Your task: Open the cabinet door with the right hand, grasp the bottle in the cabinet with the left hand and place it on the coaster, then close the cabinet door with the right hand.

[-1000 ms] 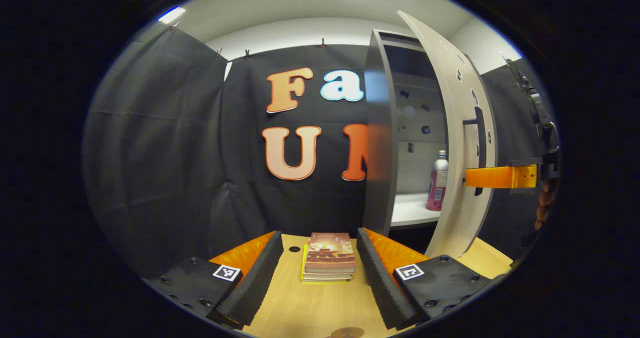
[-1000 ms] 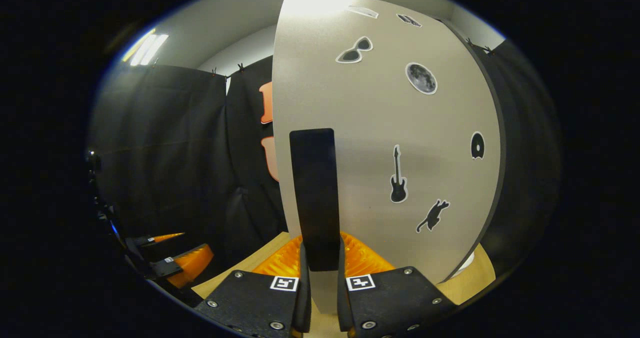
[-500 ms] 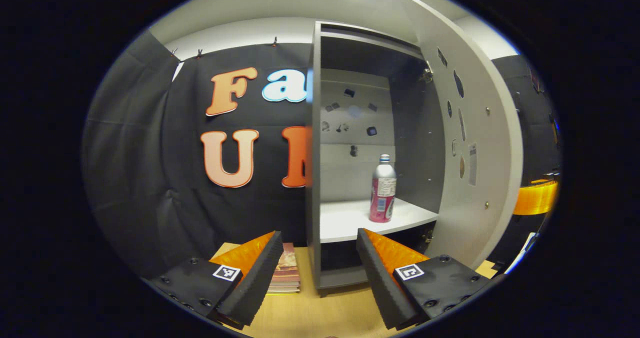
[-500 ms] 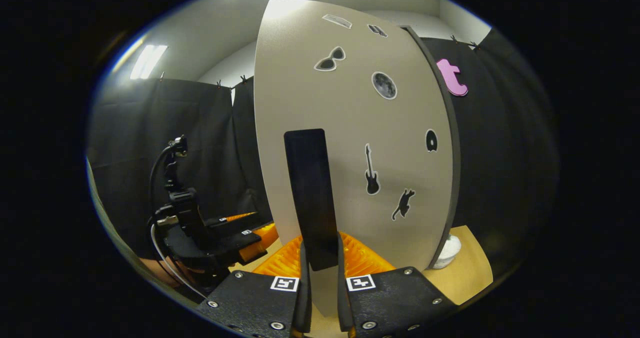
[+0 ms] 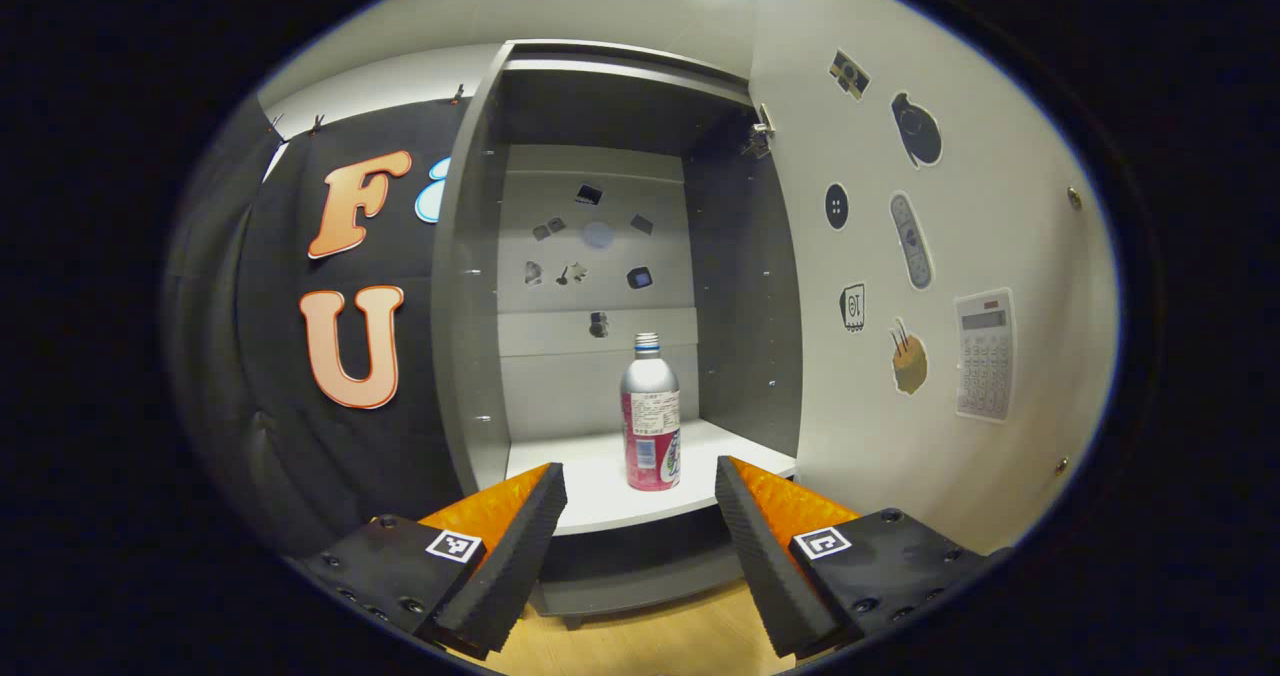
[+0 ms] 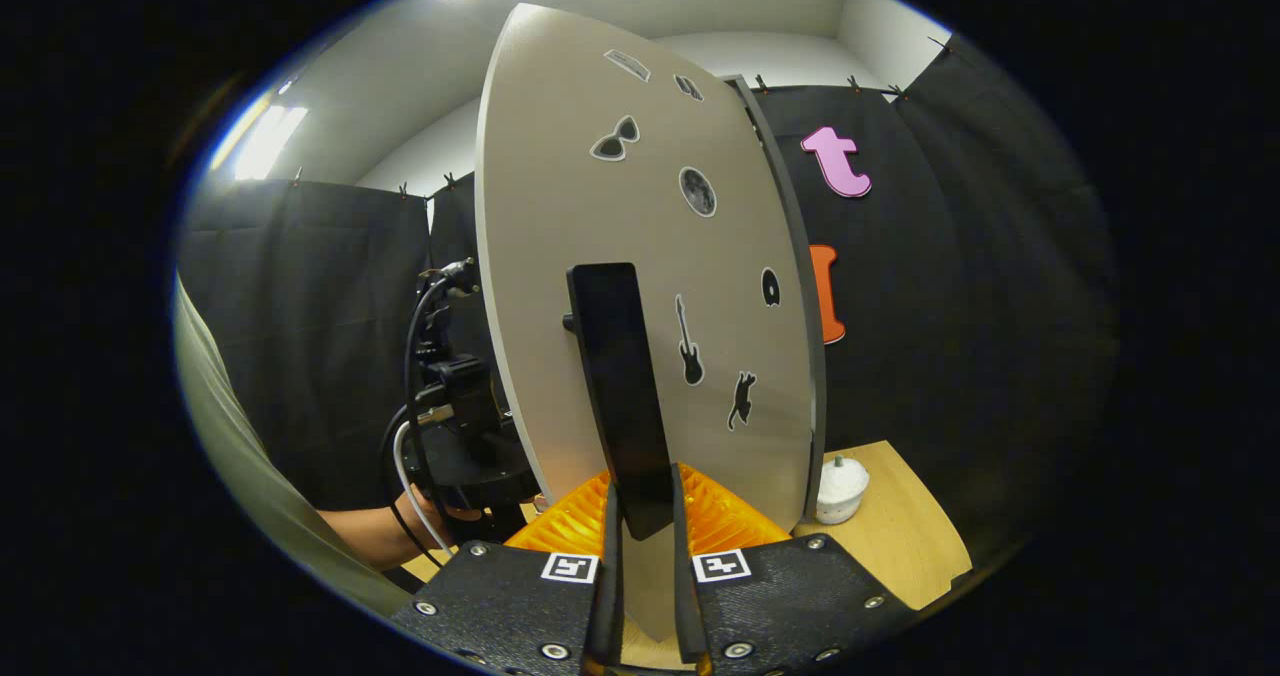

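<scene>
Your right gripper (image 6: 645, 566) is clamped on the cabinet door's dark handle (image 6: 620, 396), both fingers pressed to the bar's lower end, one on each side. The bar runs straight up from between your fingertips, standing upright on the pale door (image 6: 560, 206). Just past the handle, to its right on the door face, you've got stickers: a guitar, a leaping cat, a disc, a moon, a pair of sunglasses, and two more near the top too small to make out. Beyond the door's right edge a small white lidded pot (image 6: 840, 488) sits on the wooden table (image 6: 910, 546). Off to your left, your other hand (image 6: 440, 511) grips the other tool, cables looping above it.

Your left gripper (image 5: 640, 546) is spread wide, nothing between the fingers. Dead ahead, framed in that gap but well beyond the tips, the bottle (image 5: 650, 414) stands upright on the white shelf (image 5: 590, 491) inside the open cabinet (image 5: 470, 286). It's silver up top with a screw cap, pink-red lower down, and carries a white label panel; the print is too small to read. Small stickers dot the cabinet's back wall. To your right, the door's inner face shows a calculator sticker (image 5: 985, 354), a remote, a button and a few more, none with legible writing.
</scene>
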The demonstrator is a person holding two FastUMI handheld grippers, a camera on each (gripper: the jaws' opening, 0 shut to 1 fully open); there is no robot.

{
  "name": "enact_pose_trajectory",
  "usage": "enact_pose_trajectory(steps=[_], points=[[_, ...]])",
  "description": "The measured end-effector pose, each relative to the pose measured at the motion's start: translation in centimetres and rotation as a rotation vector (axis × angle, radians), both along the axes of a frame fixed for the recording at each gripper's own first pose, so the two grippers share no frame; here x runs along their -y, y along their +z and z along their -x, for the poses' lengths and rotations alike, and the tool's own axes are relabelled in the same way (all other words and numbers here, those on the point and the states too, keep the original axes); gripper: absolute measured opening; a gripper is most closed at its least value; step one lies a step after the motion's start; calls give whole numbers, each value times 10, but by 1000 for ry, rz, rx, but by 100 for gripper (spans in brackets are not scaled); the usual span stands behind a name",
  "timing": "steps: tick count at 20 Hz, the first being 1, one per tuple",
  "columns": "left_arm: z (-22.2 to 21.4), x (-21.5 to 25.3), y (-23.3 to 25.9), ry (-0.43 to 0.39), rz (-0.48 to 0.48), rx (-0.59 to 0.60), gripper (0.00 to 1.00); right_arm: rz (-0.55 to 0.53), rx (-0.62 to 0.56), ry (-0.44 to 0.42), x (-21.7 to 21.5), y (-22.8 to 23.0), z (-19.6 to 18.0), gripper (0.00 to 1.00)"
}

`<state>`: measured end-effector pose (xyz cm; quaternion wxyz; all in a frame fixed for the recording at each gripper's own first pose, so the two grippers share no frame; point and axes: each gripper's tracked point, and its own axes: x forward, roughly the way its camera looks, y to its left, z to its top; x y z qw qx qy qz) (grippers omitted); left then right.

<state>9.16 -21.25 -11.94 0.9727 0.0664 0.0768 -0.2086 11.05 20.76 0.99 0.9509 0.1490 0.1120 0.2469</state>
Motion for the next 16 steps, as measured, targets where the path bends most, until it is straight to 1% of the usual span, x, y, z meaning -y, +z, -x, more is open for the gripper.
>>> enact_pose_trajectory(steps=[2,4,7,10,12,13,14,15,16], points=[[-10,12,-2,-3,-9,14,96,-3,2,-1,3,1,2,20],[-22,23,-4,2,-6,25,96,15,2,-3,9,-1,1,20],[-40,36,-9,10,-1,41,95,40,-26,-17,15,-9,4,19],[-63,45,-20,33,-1,38,96,-1,-48,-54,21,-6,4,19],[-76,48,-31,52,1,23,96,-6,-52,-74,24,-6,2,18],[-83,49,-35,65,1,12,96,10,-50,-79,24,-6,1,18],[-90,49,-39,84,8,-3,96,34,-46,-80,26,-8,1,22],[-98,51,-42,94,24,-17,96,60,-37,-74,28,-9,1,18],[-106,52,-44,107,36,-27,96,75,-31,-65,32,-10,2,18]])
